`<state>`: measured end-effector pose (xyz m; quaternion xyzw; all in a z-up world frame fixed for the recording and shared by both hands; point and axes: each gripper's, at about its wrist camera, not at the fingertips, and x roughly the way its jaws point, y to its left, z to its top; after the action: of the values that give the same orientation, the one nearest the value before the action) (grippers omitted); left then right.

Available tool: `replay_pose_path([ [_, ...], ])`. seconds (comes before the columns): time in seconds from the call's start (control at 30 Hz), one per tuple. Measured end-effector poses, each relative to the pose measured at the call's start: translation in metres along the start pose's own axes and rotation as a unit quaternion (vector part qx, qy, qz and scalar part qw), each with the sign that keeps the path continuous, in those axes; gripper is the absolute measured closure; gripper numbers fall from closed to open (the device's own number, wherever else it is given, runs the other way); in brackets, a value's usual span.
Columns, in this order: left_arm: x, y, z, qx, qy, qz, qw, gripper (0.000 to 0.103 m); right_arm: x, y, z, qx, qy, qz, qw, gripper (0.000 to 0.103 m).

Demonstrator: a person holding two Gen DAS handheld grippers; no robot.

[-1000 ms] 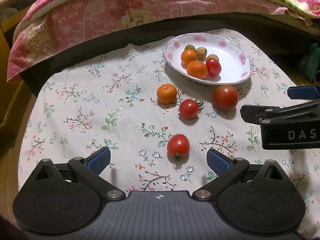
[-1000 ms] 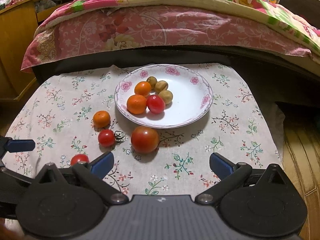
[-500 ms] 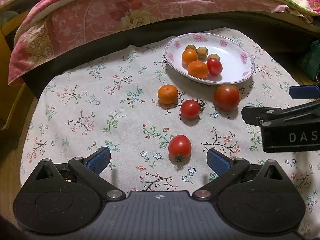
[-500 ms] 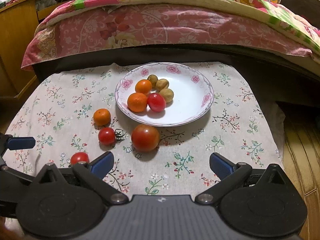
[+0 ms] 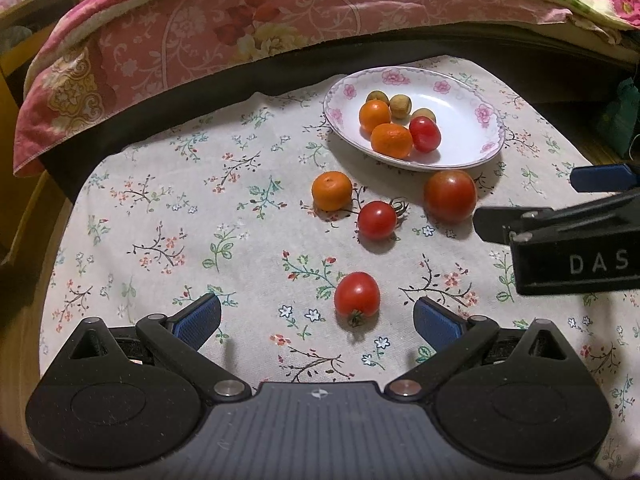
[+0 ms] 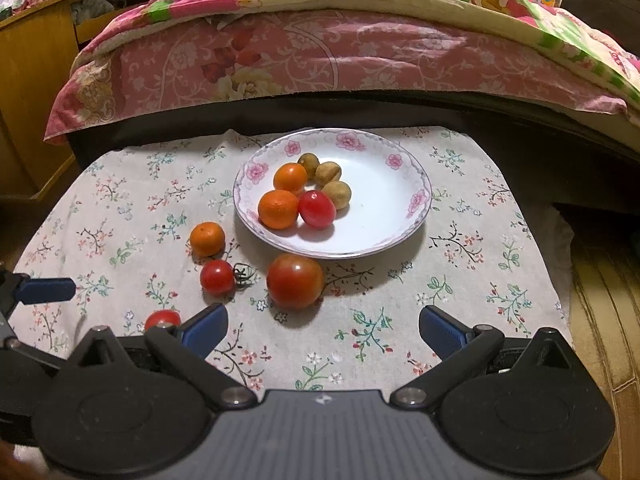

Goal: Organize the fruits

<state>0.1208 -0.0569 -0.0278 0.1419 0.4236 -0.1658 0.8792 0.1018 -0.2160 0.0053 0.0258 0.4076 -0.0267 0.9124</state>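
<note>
Red tomato [image 5: 356,293], stem end toward left claw [image 5: 316,320]

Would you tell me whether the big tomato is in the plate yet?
Not yet. The big tomato sits on the cloth, just outside the plate.

free: bare cloth [image 5: 168,208] left of fruit; blocked: plate [image 6: 404,232] front by large tomato [image 6: 295,281], mandarin [image 6: 207,239]
</note>
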Motion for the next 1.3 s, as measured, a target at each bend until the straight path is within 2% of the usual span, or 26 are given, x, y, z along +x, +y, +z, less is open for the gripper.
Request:
replay_pose_path([
  [0.23, 0.005, 0.001, -0.003, 0.005, 0.010, -0.010, 0.9999, 0.000, 0.017, 0.006, 0.010, -0.009, -0.003, 0.010, 1.000, 0.000],
  [0.5, 0.002, 0.001, -0.005, 0.022, -0.010, -0.013, 0.9996, 0.000, 0.040, 0.008, 0.018, -0.011, 0.003, 0.020, 1.000, 0.001],
  [0.7, 0.005, -0.003, -0.002, 0.023, -0.008, -0.023, 0.9994, 0.000, 0.052, 0.007, 0.018, -0.007, 0.024, 0.041, 0.999, 0.019],
  [0.77, 0.005, -0.005, -0.002, 0.030, -0.009, -0.021, 0.9993, 0.000, 0.056, 0.006, 0.016, -0.005, 0.033, 0.045, 0.998, 0.029],
  [0.83, 0.006, -0.007, -0.001, 0.035, -0.009, -0.020, 0.9992, 0.000, 0.061, 0.006, 0.014, -0.004, 0.045, 0.047, 0.998, 0.048],
  [0.87, 0.007, -0.008, -0.001, 0.037, -0.009, -0.021, 0.9991, 0.000, 0.063, 0.005, 0.013, -0.003, 0.048, 0.049, 0.998, 0.052],
  [0.93, 0.008, -0.009, -0.001, 0.039, -0.007, -0.024, 0.9989, 0.000, 0.065, 0.004, 0.013, 0.000, 0.050, 0.053, 0.997, 0.055],
  [1.1, 0.011, -0.006, -0.008, 0.045, -0.003, -0.032, 0.9985, 0.001, 0.064, 0.003, 0.012, -0.002, 0.048, 0.058, 0.997, 0.055],
  [1.3, 0.010, -0.007, -0.012, 0.049, -0.016, -0.043, 0.9977, 0.002, 0.064, -0.002, 0.013, 0.008, 0.040, 0.067, 0.997, 0.052],
])
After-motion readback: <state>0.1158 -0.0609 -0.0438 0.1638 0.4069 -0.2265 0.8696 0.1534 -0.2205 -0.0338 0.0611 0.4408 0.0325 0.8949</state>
